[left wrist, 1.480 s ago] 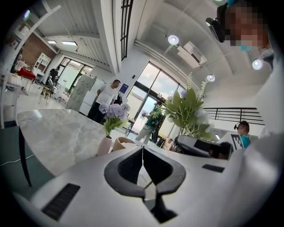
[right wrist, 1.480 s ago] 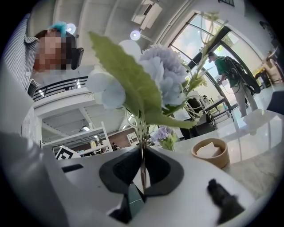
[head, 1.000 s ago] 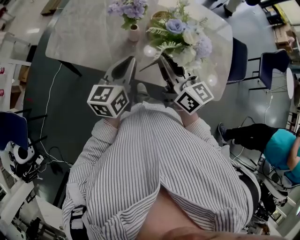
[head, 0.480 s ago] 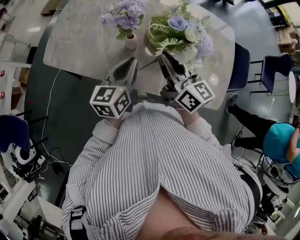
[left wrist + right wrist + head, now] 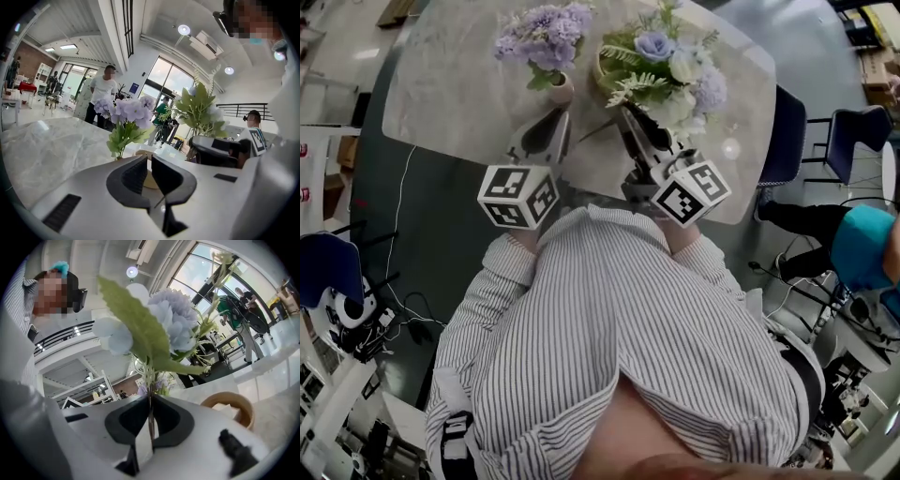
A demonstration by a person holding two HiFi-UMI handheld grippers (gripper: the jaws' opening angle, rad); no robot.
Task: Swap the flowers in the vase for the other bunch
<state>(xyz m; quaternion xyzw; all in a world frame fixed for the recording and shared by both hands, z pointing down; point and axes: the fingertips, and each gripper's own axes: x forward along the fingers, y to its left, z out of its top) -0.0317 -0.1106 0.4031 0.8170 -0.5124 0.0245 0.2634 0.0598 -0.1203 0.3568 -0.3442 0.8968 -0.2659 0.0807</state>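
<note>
We count two bunches of flowers and one vase. The purple bunch (image 5: 546, 37) stands in the small pale vase (image 5: 560, 89), which sits on the marble table (image 5: 450, 84) close to its near edge. The mixed bunch (image 5: 661, 66) of blue, white and lilac blooms with fern leaves is off the table top, just to the right of the vase.

We see two grippers, each carrying one marker cube. The right gripper (image 5: 151, 401) has its jaws pressed onto the thin stems of the mixed bunch, with the flower heads standing above them. The left gripper (image 5: 149, 159) has its jaws drawn together with only a sliver between them and nothing gripped. Its tip points at the foot of the vase, just short of it, and we cannot tell whether it touches.

One round wooden bowl (image 5: 232, 406) sits on the table beyond the right gripper. Two blue chairs (image 5: 778, 122) stand off the table's right side.
</note>
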